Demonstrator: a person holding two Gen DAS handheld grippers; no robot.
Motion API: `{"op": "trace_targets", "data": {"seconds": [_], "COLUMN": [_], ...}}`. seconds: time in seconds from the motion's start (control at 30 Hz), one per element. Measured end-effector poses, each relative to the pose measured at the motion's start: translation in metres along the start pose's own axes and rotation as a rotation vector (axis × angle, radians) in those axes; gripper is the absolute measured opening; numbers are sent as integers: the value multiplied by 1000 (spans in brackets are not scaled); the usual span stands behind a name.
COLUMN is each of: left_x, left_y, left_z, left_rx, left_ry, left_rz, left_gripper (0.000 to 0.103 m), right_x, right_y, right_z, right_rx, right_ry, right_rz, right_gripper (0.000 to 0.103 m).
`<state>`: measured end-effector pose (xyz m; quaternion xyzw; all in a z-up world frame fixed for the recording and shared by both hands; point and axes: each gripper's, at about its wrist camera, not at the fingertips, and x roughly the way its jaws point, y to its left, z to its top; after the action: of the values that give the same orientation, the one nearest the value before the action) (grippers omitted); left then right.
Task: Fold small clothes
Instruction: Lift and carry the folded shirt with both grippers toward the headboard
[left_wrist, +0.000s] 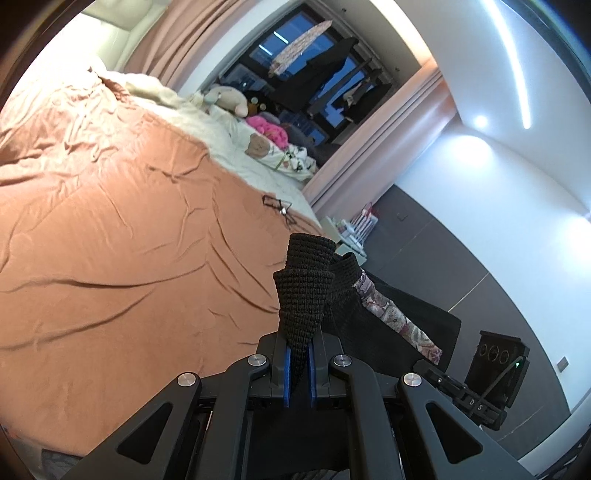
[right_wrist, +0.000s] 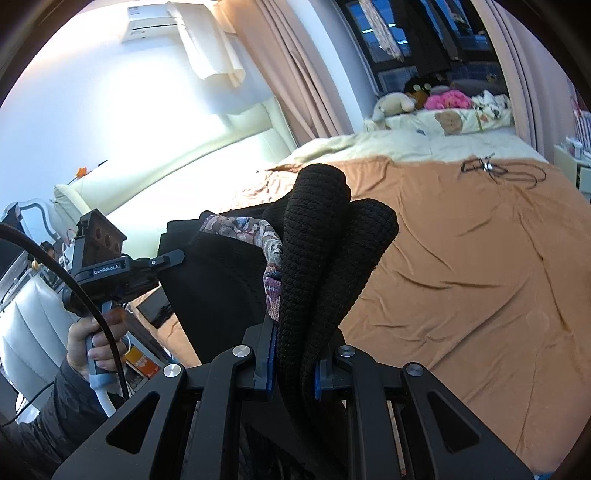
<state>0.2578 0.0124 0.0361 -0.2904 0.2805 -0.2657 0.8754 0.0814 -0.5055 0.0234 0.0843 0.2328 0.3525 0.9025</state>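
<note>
A small black garment (left_wrist: 306, 291) with a ribbed knit edge and a patterned inner band (left_wrist: 391, 314) hangs in the air between both grippers, above the bed. My left gripper (left_wrist: 299, 354) is shut on one bunched corner of the knit edge. My right gripper (right_wrist: 295, 354) is shut on the other corner of the garment (right_wrist: 325, 251), with the patterned band (right_wrist: 251, 229) just left of it. In the right wrist view the left gripper (right_wrist: 173, 258) meets the black cloth at the left, held by a hand (right_wrist: 88, 343). The right gripper (left_wrist: 424, 365) shows at the lower right of the left wrist view.
Below lies a bed with a wrinkled orange sheet (right_wrist: 480, 277). A pair of glasses with a cord (right_wrist: 487, 166) rests near its far edge. Plush toys and pillows (right_wrist: 395, 103) line the window side. A cream headboard (right_wrist: 221, 147) and a small bedside table (left_wrist: 351, 229) border the bed.
</note>
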Motion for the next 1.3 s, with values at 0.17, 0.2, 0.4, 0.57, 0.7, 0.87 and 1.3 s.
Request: {"op": "trace_targets", "data": {"seconds": [0.17,0.2,0.4,0.57,0.7,0.87,1.3], "left_x": [-38,-45,-88,-115,-131,-157,-236], "left_y": [-20,-24,-39,-49,-62,-88,-76], "left_z": [3,4,10,16,22,33,54], "left_rx": [36,41,54,65,71,141,112], "left_ry": [-53,-64,-130,-170,-183,-189,-281], "left_rz": [-13,-17,-19,-2,21,64,140], "left_gripper": [6,6,6,6,6,6,6], "right_x": [-12,-14,-22,-24,-28,-31,-11], "right_y": [21,24,40,42,39,37,62], "right_z": [0,0,3,9,6,9,15], "right_rx": [-46,-53,-96,-125,-123,-117,-229], "right_ry": [-26,-31,-49,-67,-90,-125,-108], "right_rz": [9,13,45,84,114,179,262], "right_gripper": [11,11,11,11,11,11,11]}}
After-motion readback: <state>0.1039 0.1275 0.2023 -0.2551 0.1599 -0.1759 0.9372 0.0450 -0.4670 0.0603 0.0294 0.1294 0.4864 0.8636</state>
